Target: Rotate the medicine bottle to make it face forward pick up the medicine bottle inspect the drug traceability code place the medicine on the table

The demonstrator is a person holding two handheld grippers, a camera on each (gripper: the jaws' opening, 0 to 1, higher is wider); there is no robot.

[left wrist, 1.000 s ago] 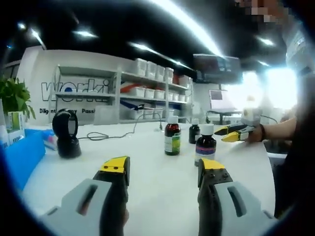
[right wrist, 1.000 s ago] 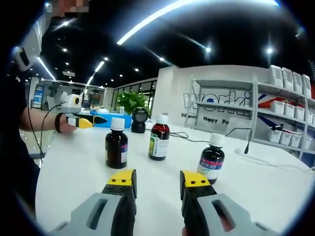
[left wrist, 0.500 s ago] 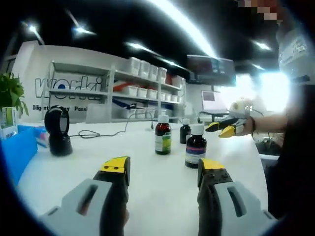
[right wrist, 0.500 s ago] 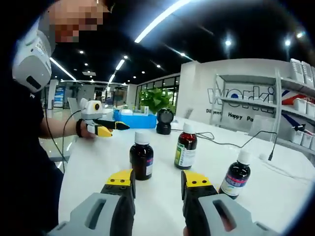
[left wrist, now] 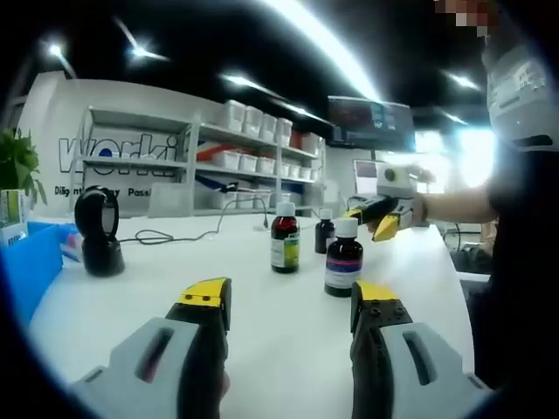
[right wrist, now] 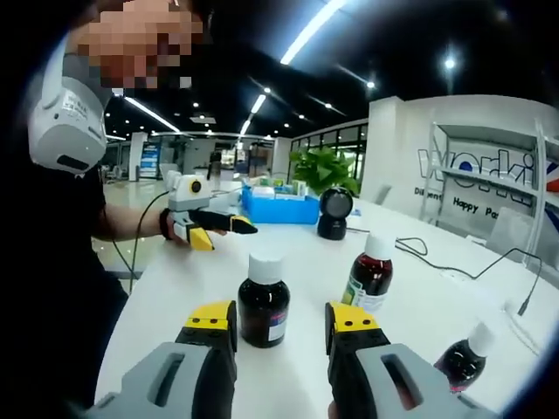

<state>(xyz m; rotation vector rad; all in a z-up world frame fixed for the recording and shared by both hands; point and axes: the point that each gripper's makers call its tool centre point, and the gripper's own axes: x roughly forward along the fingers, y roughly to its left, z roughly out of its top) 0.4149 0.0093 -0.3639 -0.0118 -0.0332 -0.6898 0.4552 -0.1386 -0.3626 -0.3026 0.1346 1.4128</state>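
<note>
Three medicine bottles stand upright on the white table (left wrist: 262,332). The nearest medicine bottle (right wrist: 264,299) sits just ahead of the right gripper (right wrist: 279,319), in line with the gap between its spread, empty jaws. The green-labelled bottle (right wrist: 368,284) and the third bottle (right wrist: 463,358) stand further right. The left gripper (left wrist: 291,301) hovers over the table, jaws spread and empty, well short of the bottles. A black scanner stand (left wrist: 96,234) stands at the left.

Three dark brown bottles (right wrist: 264,301) with white caps stand on a white surface (right wrist: 175,288) ahead of the grey, yellow-tipped right claw (right wrist: 279,319) (one label green).
</note>
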